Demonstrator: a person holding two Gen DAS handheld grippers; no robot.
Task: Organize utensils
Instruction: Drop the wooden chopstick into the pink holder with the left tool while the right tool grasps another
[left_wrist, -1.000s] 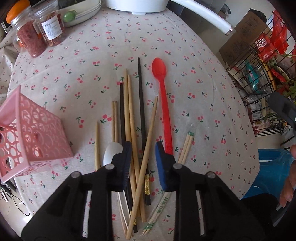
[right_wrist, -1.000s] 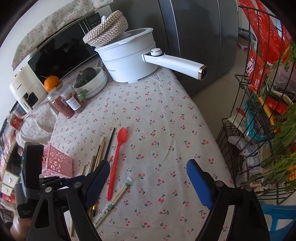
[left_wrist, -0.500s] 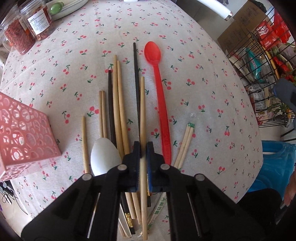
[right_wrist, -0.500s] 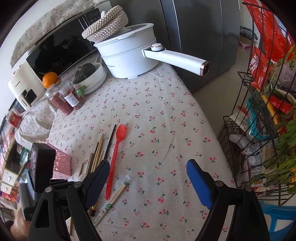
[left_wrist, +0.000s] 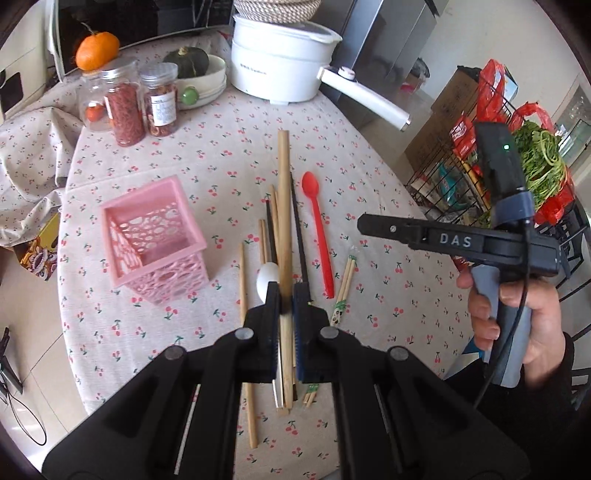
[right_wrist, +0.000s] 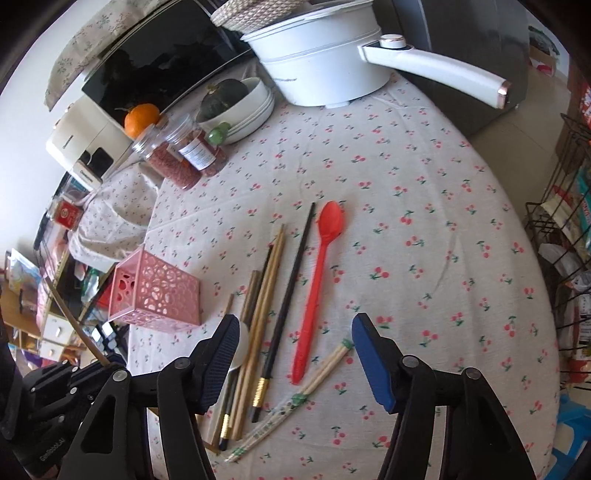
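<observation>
My left gripper (left_wrist: 285, 295) is shut on a wooden chopstick (left_wrist: 283, 206) and holds it lifted above the table, pointing away. Below lie more chopsticks (left_wrist: 271, 236), a red spoon (left_wrist: 318, 236), a white spoon (left_wrist: 266, 278) and a wrapped chopstick pair (left_wrist: 345, 280). A pink perforated basket (left_wrist: 155, 236) stands upright to the left, apart from my gripper. My right gripper (right_wrist: 295, 343) is open and empty, above the near ends of the chopsticks (right_wrist: 266, 291) and red spoon (right_wrist: 317, 280). The basket (right_wrist: 157, 291) is at its left.
At the back stand a white pot (left_wrist: 280, 66) with a long handle, two jars (left_wrist: 140, 103), a bowl with a squash (left_wrist: 195, 70) and an orange (left_wrist: 96, 50). A wire rack (left_wrist: 517, 166) with greens and packets is at the right, past the table edge.
My left gripper closed on one wooden chopstick and lifted it off the table, pulling back and up. My right gripper moved down and closer over the utensils, still open.
</observation>
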